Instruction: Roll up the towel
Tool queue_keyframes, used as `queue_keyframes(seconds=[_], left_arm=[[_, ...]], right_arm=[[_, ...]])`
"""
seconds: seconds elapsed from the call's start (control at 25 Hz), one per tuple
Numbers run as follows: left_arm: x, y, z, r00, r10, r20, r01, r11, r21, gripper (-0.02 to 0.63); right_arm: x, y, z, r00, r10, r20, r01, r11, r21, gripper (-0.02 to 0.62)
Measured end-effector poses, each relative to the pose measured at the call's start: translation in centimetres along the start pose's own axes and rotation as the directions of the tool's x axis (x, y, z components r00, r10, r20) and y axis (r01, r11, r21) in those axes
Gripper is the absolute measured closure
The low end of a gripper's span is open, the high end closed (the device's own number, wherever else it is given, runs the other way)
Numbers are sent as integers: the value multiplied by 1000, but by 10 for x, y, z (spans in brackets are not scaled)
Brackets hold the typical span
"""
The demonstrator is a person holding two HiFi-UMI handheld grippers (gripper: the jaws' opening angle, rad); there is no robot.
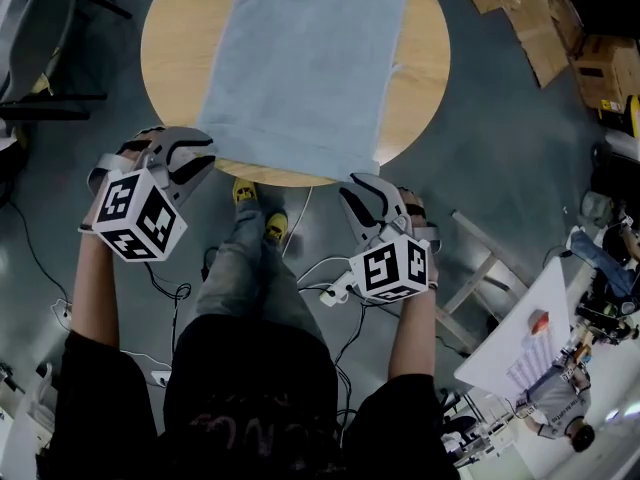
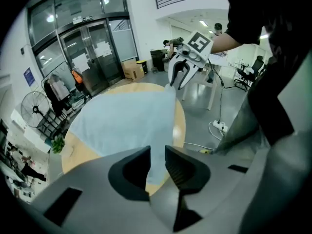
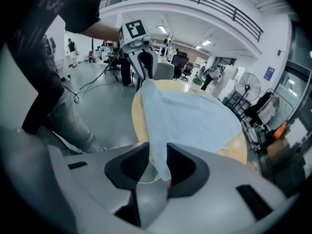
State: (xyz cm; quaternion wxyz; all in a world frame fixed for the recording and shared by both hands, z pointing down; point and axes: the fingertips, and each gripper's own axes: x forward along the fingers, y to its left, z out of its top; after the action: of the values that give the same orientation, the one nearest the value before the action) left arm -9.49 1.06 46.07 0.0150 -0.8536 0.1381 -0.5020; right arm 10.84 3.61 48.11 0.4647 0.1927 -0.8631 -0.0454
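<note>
Towel point(image 1: 300, 58) lies flat on the round table point(image 1: 165, 58) in the head view, its long axis running near to far and its short near edge hanging just over the near rim. The left gripper point(image 1: 192, 156) sits at the near-left corner and the right gripper point(image 1: 358, 190) at the near-right.

In the left gripper view the jaws stand a little apart, with the towel corner showing in the gap; the pads do not seem to press it. The cloth widens from there toward the far side, and the other gripper is at the opposite corner.

The right gripper view shows much the same: the jaws are slightly parted and the towel edge runs into the gap, lying against one pad only, so I judge it a loose hold at best.

Risks, as I judge them: with both pairs of jaws this slack, a corner could slip out as the first turn is made; if one side leads, the roll will skew into a cone rather than run square to the long axis. A pull toward the near side could drag the overhanging edge and the towel off the rim, so the roll should travel away, toward the far end.
</note>
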Motion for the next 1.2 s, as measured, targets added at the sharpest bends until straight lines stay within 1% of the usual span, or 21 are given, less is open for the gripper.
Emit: queue_keyframes(seconds=[0.08,0.12,0.16,0.2,0.28,0.32,0.4,0.44,0.52,0.6,0.8,0.96,1.04,1.2], left_arm=[[10,-11,2,1000,17,-21,-16,998,54,487],[18,-12,-1,998,31,-45,-27,997,78,457],[25,-13,-4,996,44,-75,-36,994,100,413],[33,-12,-8,993,58,-103,-45,992,119,393],[45,-6,-13,987,79,-138,-60,988,142,393],[49,-4,-15,986,76,-146,-55,989,140,394],[52,-1,-17,988,36,-149,-21,995,101,397],[53,0,-17,989,18,-147,-7,997,75,418],[52,2,-17,990,-1,-141,7,999,43,527],[49,0,-18,990,-31,-140,35,999,26,550],[40,-20,-21,983,-109,-149,111,994,6,563],[31,-47,-23,971,-196,-140,194,981,-30,563],[30,-47,-23,973,-199,-113,195,980,-50,561],[31,-22,-17,988,-138,-70,133,988,-74,543]], right_arm=[[12,-2,-3,999,-38,-26,36,998,-60,472],[19,-3,-4,998,-44,-43,40,996,-85,468],[26,-3,-5,997,-39,-63,32,994,-103,461],[32,-4,-7,996,-31,-84,21,993,-117,453],[40,-8,-10,994,-26,-108,12,992,-129,465],[43,-11,-10,994,-24,-111,10,992,-125,468],[47,-13,-10,994,-1,-111,-11,994,-106,481],[48,-13,-10,993,20,-112,-30,995,-90,500],[48,-10,-10,991,68,-116,-74,996,-47,531],[45,-8,-9,987,106,-118,-108,994,-15,543],[37,10,-8,975,186,-125,-186,982,6,549],[25,35,-9,955,267,-129,-265,964,28,549],[23,36,-11,956,265,-124,-262,964,41,546],[29,11,-9,976,179,-120,-178,984,19,527]])
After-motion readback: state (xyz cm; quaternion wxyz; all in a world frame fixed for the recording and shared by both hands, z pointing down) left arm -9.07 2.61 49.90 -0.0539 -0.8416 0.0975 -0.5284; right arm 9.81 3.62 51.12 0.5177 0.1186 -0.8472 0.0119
